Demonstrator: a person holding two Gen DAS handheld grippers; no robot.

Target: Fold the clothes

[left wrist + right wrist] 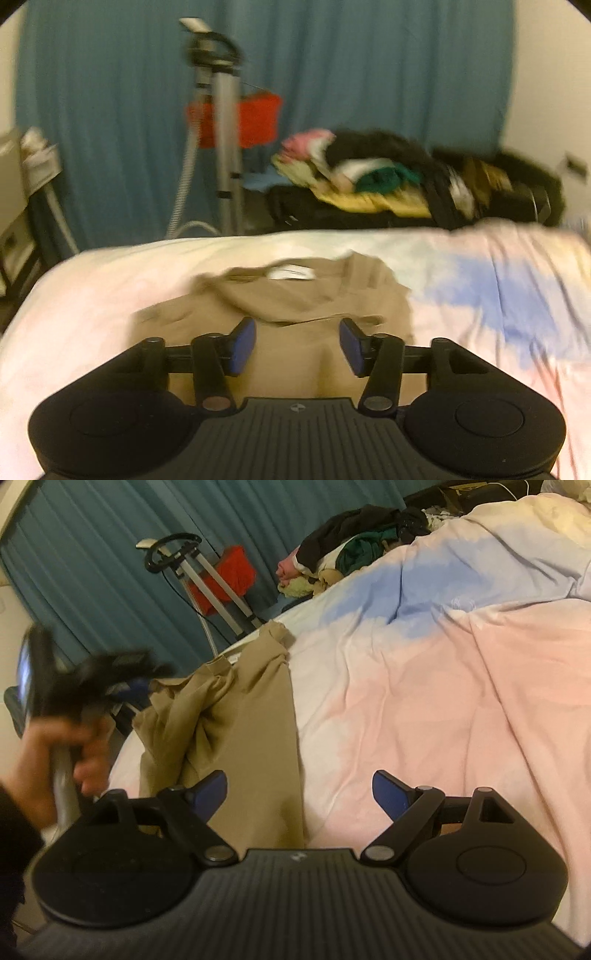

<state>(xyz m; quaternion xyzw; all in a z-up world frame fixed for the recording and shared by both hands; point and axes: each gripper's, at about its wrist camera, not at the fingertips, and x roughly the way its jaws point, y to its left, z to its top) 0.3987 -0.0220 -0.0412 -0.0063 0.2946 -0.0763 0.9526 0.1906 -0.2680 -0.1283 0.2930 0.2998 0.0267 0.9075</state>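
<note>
A tan shirt lies partly folded on the pastel bedcover, its white neck label at the far side. My left gripper is open and empty, hovering over the shirt's near part. In the right wrist view the shirt lies at the left with its right edge straight. My right gripper is open and empty above that edge and the bedcover. The left gripper shows blurred at the far left, held by a hand.
A pile of mixed clothes sits beyond the bed's far edge, also in the right wrist view. A metal stand with a red basket stands before a teal curtain. A shelf unit is at the left.
</note>
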